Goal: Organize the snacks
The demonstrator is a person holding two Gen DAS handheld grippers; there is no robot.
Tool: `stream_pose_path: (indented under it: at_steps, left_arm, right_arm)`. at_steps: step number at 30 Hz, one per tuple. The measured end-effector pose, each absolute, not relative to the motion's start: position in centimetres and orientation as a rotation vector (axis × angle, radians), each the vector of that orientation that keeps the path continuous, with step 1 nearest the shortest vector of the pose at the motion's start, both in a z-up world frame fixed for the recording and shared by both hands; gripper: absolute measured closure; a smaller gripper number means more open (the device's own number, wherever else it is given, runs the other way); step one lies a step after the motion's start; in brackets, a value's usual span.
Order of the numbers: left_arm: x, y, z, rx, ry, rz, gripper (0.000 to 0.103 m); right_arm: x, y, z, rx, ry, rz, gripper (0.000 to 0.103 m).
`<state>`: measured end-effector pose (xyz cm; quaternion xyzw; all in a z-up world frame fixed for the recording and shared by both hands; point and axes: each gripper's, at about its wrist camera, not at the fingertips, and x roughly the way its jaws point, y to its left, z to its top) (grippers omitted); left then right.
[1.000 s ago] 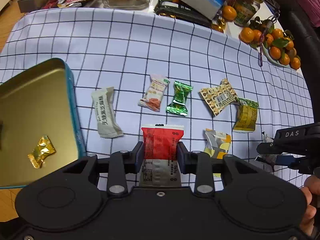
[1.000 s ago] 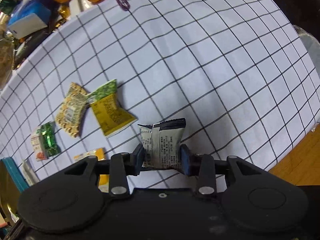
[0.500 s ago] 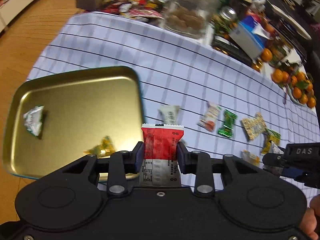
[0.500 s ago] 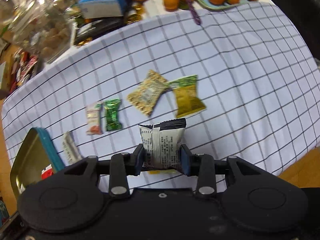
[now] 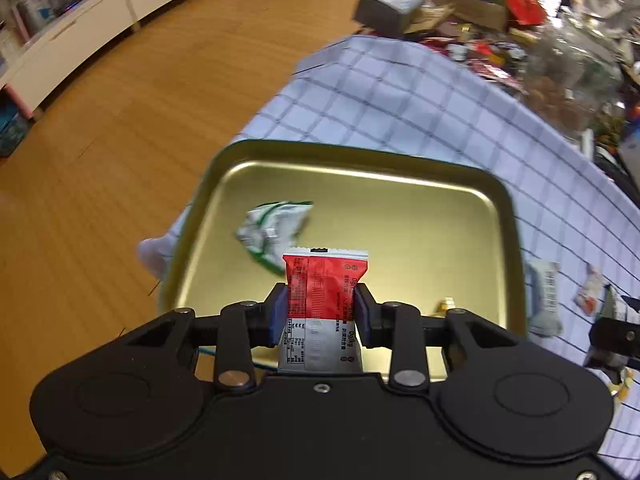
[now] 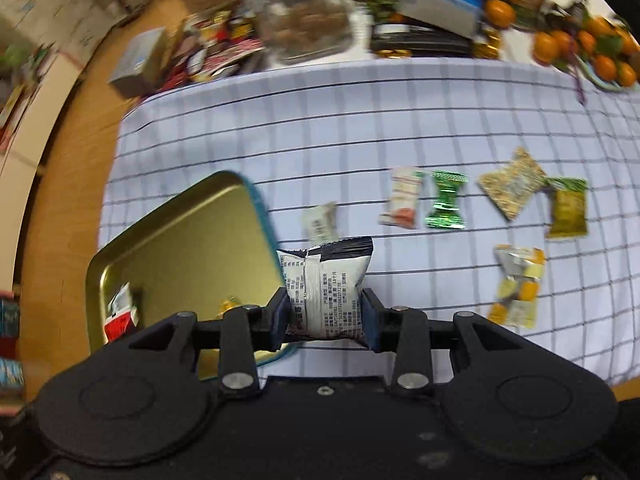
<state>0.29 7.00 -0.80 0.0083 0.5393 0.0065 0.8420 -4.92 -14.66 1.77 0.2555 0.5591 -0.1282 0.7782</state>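
Observation:
My left gripper (image 5: 320, 312) is shut on a red and white snack packet (image 5: 322, 280) and holds it above the near part of the gold tin tray (image 5: 400, 164). A white and green packet (image 5: 272, 228) and a small gold candy (image 5: 446, 305) lie in the tray. My right gripper (image 6: 325, 316) is shut on a white and black snack packet (image 6: 326, 280), just right of the tray's (image 6: 180, 232) blue rim. Several loose snacks lie on the checked cloth, among them a green candy (image 6: 446, 200) and a yellow packet (image 6: 518, 284).
The checked cloth (image 6: 360, 120) ends at the table's left edge, with wooden floor (image 5: 120, 120) beyond. Boxes, a glass jar (image 6: 308, 20) and oranges (image 6: 592, 52) crowd the far side. A grey-white packet (image 5: 544, 300) lies just right of the tray.
Both grippers have swung left toward the tray, each still holding its packet. The left one now hangs over the tray; the right one has come up to the tray's right rim.

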Motion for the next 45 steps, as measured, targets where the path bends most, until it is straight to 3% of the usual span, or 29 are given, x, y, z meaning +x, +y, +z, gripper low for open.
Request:
stream_pose_path:
  at_steps: [11,45]
  left_arm:
    - [1.4,9.8,-1.9,-0.084,1.189,0.088,0.059]
    - [1.6,9.1,-2.2,-0.103,1.209,0.03,0.06]
  right_arm:
    - [-3.1,-8.8,0.8,0.471,1.231,-0.139,0.064]
    - [-1.7,-9.4,-1.1,0.557,1.304,-0.152,0.061]
